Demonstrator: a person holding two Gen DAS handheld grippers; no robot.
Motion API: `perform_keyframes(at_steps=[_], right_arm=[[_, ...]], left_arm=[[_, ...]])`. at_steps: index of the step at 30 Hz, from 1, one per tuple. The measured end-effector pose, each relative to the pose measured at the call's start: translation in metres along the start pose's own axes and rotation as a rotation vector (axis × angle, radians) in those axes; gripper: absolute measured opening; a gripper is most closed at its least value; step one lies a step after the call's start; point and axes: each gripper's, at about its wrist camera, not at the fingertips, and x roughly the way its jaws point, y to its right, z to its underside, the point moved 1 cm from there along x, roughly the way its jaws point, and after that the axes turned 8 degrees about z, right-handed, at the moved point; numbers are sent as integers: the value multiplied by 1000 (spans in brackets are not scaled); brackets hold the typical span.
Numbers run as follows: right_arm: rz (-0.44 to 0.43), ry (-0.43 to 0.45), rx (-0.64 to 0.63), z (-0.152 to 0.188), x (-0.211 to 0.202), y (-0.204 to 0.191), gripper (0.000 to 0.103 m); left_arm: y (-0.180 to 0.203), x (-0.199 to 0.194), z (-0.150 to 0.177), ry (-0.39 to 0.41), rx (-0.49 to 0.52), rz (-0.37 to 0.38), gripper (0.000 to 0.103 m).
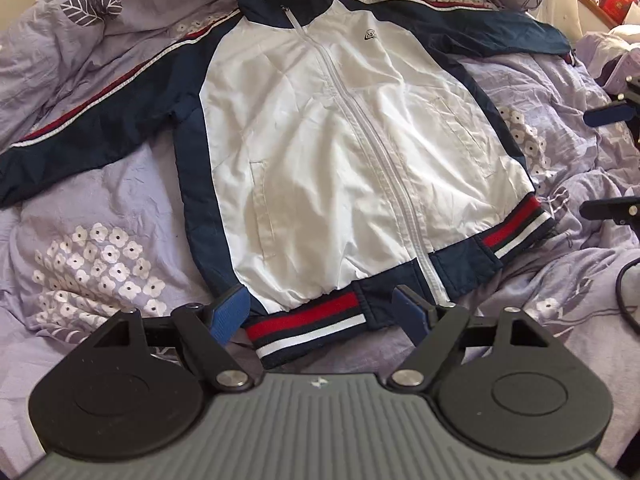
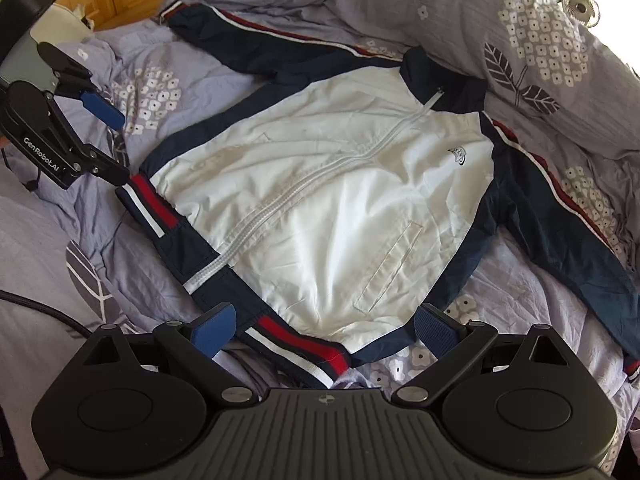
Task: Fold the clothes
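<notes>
Jacket [image 1: 320, 140] flat on bedspread [image 1: 100, 240], both tools [image 1: 324, 312] [image 2: 324, 330] agape at hem.

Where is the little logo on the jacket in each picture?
Left wrist view: the logo sits upper middle, just right of the zipper, below the dark collar.
Right wrist view: the logo sits right of centre, on the white chest below the collar.
Shared landmark: the zipper running from the collar to the striped hem.

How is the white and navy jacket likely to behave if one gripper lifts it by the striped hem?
The jacket looks thin and creased, so it will probably drape limply. Its smooth fabric may slip. The ribbed hem looks thicker, likely giving the open left gripper firmer hold.
</notes>
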Motion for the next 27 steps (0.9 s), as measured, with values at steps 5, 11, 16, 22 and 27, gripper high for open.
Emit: perform_keyframes(at_steps=[5,11,16,22,27], right_arm=[[39,-35,-64,-18,-9,-2,100],[74,-44,-89,-39,-12,-10,102],[108,-66,-75,-54,-10,-13,103],[151,-94,-53,-72,-7,-16,103],[169,-103,36,-90,-11,-5,103]], left_arm=[[4,-27,-20,18,-31,3,83],[11,-35,-31,18,-61,16,84],[2,-29,-36,-10,-131,39,84],[-13,-24,-43,-61,-224,-19,84],[-25,-35,-56,-49,-281,-36,84]])
